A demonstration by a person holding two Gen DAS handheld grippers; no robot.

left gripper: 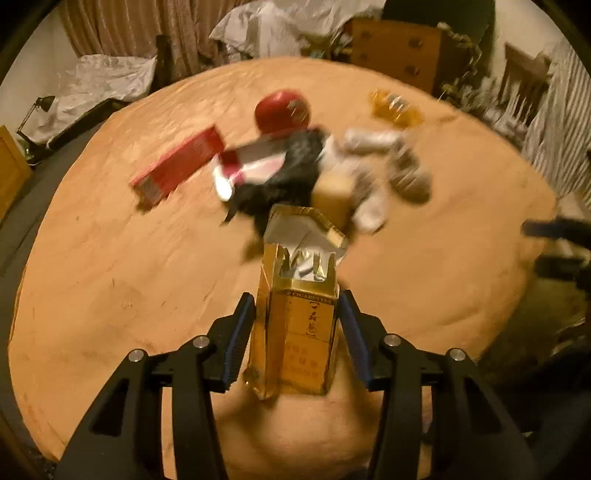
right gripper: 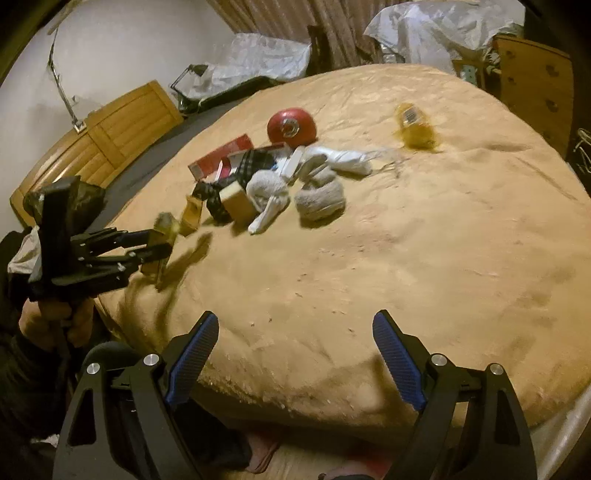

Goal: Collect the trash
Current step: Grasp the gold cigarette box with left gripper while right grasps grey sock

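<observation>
The left gripper (left gripper: 297,332) is pinching an opened gold cigarette pack (left gripper: 295,325) between its 2 pads, holding it clear above the tan bedcover (left gripper: 110,258). The right gripper (right gripper: 295,358) is hanging with fingers spread, nothing between them. Risk: the thin, torn carton is likely crushing or slipping if swung fast. Remaining litter, including a red box (left gripper: 177,166) and a yellow wrapper (right gripper: 413,125), is lying mixed with socks (right gripper: 321,195); a careless grab is risking laundry, not trash.

Home bedroom (bed (right gripper: 369,277), curtains (right gripper: 280,22), dresser (right gripper: 535,81))
</observation>
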